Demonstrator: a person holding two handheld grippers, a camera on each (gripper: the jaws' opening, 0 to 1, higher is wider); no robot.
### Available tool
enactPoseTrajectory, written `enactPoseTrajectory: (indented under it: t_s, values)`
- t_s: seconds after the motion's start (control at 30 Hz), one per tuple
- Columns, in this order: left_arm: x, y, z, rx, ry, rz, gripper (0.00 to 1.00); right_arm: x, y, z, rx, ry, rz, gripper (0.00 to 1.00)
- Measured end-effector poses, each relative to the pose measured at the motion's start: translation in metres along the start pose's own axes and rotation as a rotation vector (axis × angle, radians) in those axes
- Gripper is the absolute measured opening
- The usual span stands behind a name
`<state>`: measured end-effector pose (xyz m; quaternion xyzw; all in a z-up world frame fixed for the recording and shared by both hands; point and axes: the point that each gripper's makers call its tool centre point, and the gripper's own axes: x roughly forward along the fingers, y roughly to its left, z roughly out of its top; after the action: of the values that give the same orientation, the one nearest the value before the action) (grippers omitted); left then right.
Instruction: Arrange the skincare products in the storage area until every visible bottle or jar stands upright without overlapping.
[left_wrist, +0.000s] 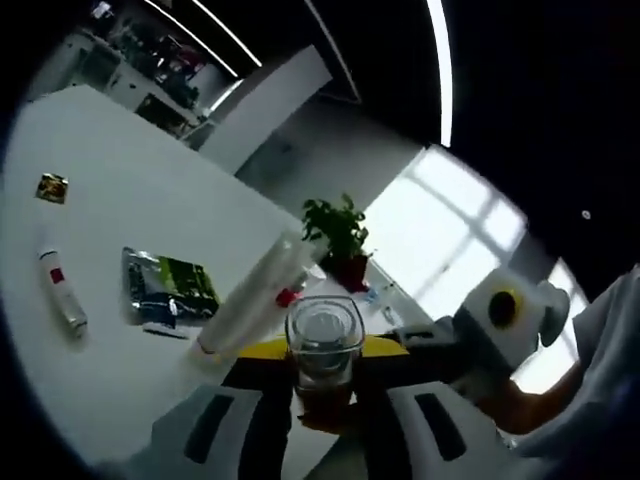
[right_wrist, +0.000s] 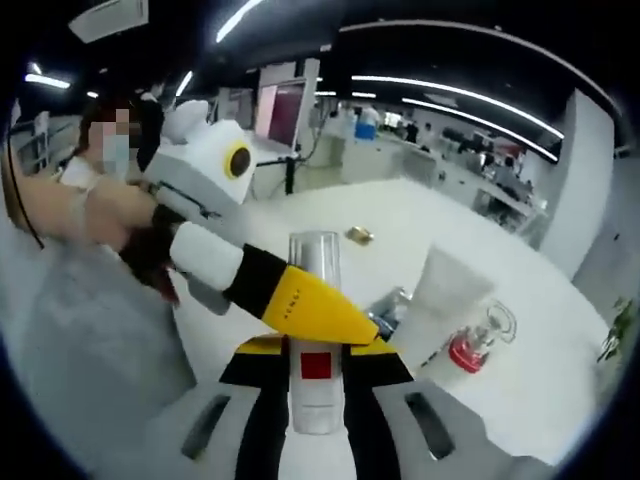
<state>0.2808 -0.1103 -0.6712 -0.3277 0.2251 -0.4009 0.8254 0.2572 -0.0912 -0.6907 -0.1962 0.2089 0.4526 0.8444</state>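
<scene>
Clamped between my left jaws sits a clear glass jar (left_wrist: 324, 345), its mouth facing forward and its dark base pinched at my left gripper (left_wrist: 325, 405). Just beyond it a large white tube (left_wrist: 255, 295) with a red cap leans across the white table (left_wrist: 130, 180). Farther out lie a green-and-silver sachet (left_wrist: 168, 285), a small white tube with a red mark (left_wrist: 62, 292) and a little gold packet (left_wrist: 52, 187) — all well apart. A potted plant (left_wrist: 340, 235) stands at the far edge. My right gripper (right_wrist: 316, 400) holds a white bottle with a red square label (right_wrist: 315, 340) upright between its jaws; in the right gripper view the left gripper (right_wrist: 372, 330) crosses in front of it, yellow jaw forward, beside a white tube (right_wrist: 440, 300) and a clear jar with a red base (right_wrist: 478, 340).
</scene>
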Motion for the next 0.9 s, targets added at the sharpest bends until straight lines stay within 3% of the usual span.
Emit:
enactPoseTrajectory:
  t_s: [0.47, 0.6, 0.67, 0.73, 0.83, 0.9]
  values:
    - [0.002, 0.002, -0.001, -0.008, 0.026, 0.041, 0.16, -0.001, 0.0, -0.002, -0.023, -0.03, 0.039, 0.2]
    - [-0.003, 0.007, 0.009, 0.02, -0.004, 0.069, 0.16, -0.002, -0.002, -0.018, -0.086, 0.04, 0.026, 0.24]
    - [-0.005, 0.014, 0.009, 0.031, -0.001, 0.109, 0.16, -0.006, -0.004, -0.02, -0.048, 0.027, 0.037, 0.23]
    - [-0.008, 0.026, 0.008, 0.091, 0.026, 0.165, 0.16, -0.011, -0.007, -0.022, -0.033, 0.034, 0.044, 0.23]
    - [-0.008, 0.029, 0.005, 0.176, 0.059, 0.196, 0.16, -0.02, -0.015, -0.026, -0.027, 0.037, 0.019, 0.23]
    - [-0.006, 0.03, 0.0, 0.244, 0.09, 0.216, 0.16, -0.026, -0.017, -0.02, 0.007, 0.003, 0.015, 0.22]
